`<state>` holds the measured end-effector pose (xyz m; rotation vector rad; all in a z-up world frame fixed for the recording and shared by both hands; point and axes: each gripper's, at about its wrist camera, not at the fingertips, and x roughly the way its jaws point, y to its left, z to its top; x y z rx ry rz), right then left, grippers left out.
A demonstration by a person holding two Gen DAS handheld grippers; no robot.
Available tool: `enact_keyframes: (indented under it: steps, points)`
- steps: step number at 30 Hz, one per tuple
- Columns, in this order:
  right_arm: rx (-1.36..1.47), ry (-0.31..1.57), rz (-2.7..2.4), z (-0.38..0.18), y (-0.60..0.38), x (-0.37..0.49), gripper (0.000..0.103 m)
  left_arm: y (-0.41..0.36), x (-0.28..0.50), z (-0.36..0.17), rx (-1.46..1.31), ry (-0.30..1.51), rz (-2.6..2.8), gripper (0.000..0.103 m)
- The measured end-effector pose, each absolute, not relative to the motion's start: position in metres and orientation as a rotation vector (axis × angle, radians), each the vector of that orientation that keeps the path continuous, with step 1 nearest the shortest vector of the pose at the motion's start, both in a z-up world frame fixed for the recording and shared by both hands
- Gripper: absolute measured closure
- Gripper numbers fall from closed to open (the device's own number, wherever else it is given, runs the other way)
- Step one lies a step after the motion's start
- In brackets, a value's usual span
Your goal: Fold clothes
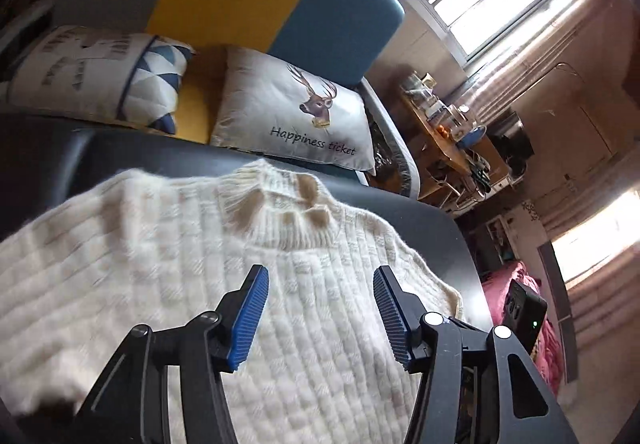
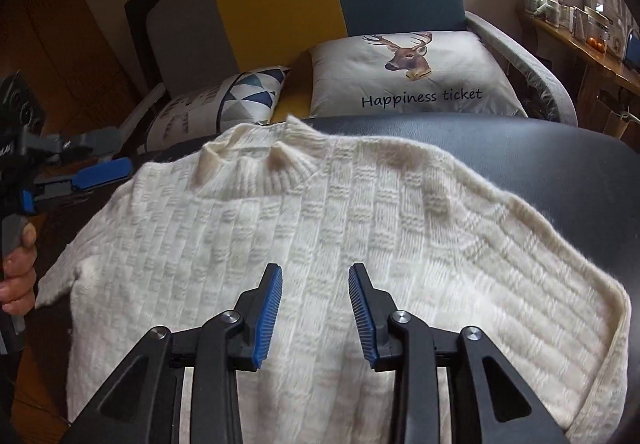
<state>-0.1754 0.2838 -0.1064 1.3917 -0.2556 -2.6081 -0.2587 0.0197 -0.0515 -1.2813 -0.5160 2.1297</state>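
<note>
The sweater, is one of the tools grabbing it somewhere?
No. Both tools are open and hold nothing. The left tool and the right tool hover over the white sweater, which lies flat on the dark table.

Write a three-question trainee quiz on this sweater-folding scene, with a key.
1. True or false: the right gripper is clamped on the cream sweater.
2. What lies between the sweater's collar and the sofa back? A) a deer pillow B) a laundry basket C) a stack of books
3. Fill in: the sweater lies spread on a dark ____ surface.

Key:
1. False: both it and the left gripper stand open over the knit, holding nothing.
2. A: the deer pillow reads "Happiness ticket".
3. Padded: the black surface.
</note>
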Motion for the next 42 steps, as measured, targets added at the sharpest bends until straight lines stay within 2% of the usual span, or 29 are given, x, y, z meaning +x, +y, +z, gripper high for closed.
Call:
enact_keyframes:
  steps: [6,12,13,15,16,17,19,22,26,29,37,40,42]
  points:
    - [1.423,-0.287,-2.554,-0.134,0.293,-0.201,0.068,0.08,-0.34,-0.098,-1.42,-0.498,1.978,0.049]
    - [1.362,-0.297,-2.56,-0.13,0.304,-0.202,0.068,0.114,-0.369,-0.124,-1.48,-0.405,1.902,0.052]
    - [1.361,-0.285,-2.57,-0.129,0.306,-0.203,0.068,0.118,-0.368,-0.127,-1.483,-0.383,1.889,0.056]
    - [1.338,-0.306,-2.574,-0.134,0.309,-0.199,0.068,0.131,-0.369,-0.13,-1.483,-0.353,1.845,0.089]
    - [1.305,-0.329,-2.578,-0.136,0.31,-0.195,0.068,0.138,-0.369,-0.131,-1.471,-0.337,1.843,0.096]
    - [1.274,-0.34,-2.587,-0.139,0.311,-0.191,0.068,0.144,-0.369,-0.127,-1.435,-0.325,1.849,0.098]
    - [1.267,-0.347,-2.593,-0.141,0.311,-0.189,0.07,0.15,-0.372,-0.119,-1.351,-0.336,1.891,0.098]
    - [1.277,-0.298,-2.614,-0.142,0.303,-0.188,0.07,0.157,-0.381,-0.13,-1.37,-0.333,1.944,0.098]
    - [1.283,-0.27,-2.625,-0.143,0.298,-0.186,0.07,0.169,-0.381,-0.147,-1.386,-0.243,1.992,0.099]
    - [1.283,-0.267,-2.628,-0.145,0.297,-0.185,0.07,0.161,-0.383,-0.147,-1.402,-0.293,2.006,0.098]
    - [1.289,-0.219,-2.643,-0.146,0.289,-0.187,0.068,0.107,-0.347,-0.103,-1.329,-0.375,2.12,0.097]
    - [1.356,-0.18,-2.624,-0.138,0.28,-0.189,0.067,0.073,-0.311,-0.098,-1.3,-0.332,2.242,0.097]
    - [1.327,-0.324,-2.509,-0.128,0.278,-0.198,0.066,0.052,-0.288,-0.103,-1.293,-0.296,2.314,0.095]
